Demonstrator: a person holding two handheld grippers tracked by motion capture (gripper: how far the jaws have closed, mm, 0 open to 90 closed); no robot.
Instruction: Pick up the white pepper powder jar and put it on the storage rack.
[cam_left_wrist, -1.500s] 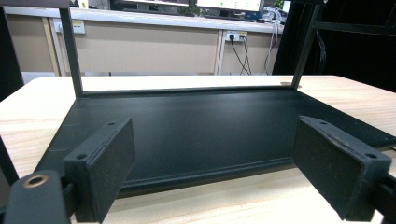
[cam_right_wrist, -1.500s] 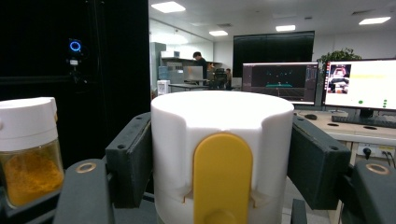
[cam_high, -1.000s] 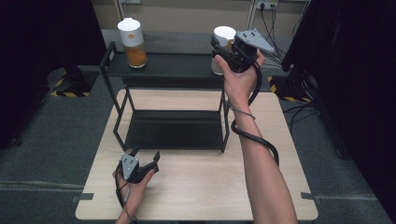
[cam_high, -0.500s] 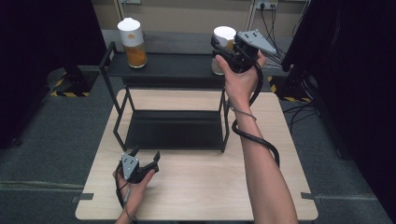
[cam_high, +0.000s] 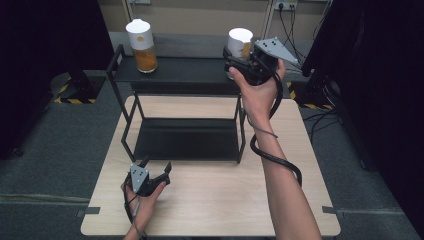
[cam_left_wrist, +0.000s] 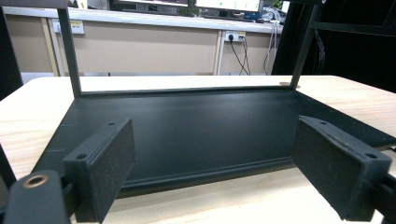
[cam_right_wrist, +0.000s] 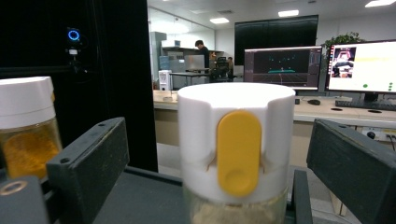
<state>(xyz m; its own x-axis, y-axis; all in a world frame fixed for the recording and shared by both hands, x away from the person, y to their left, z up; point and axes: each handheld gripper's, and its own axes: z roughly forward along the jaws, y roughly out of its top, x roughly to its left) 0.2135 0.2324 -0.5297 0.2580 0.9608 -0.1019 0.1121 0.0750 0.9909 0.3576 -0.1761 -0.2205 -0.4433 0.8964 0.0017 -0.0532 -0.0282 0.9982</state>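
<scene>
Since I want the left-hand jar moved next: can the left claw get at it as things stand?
Probably not without a long reach: the left claw sits open by the table's near edge, and the orange-filled jar stands on the rack's top shelf at the far side.

This was a lab set inside an office. Monitors (cam_right_wrist: 282, 65) glowed on a long counter (cam_right_wrist: 345, 108) at the far wall, with a keyboard (cam_right_wrist: 371, 104) beside them and a person (cam_right_wrist: 202, 52) standing at a far table. Black curtains (cam_high: 50, 60) closed in the wooden desk (cam_high: 215, 200), striped hazard tape (cam_high: 75, 100) marked the grey carpet (cam_high: 50, 165), and cables (cam_high: 292, 20) hung from wall sockets (cam_high: 282, 5).
</scene>
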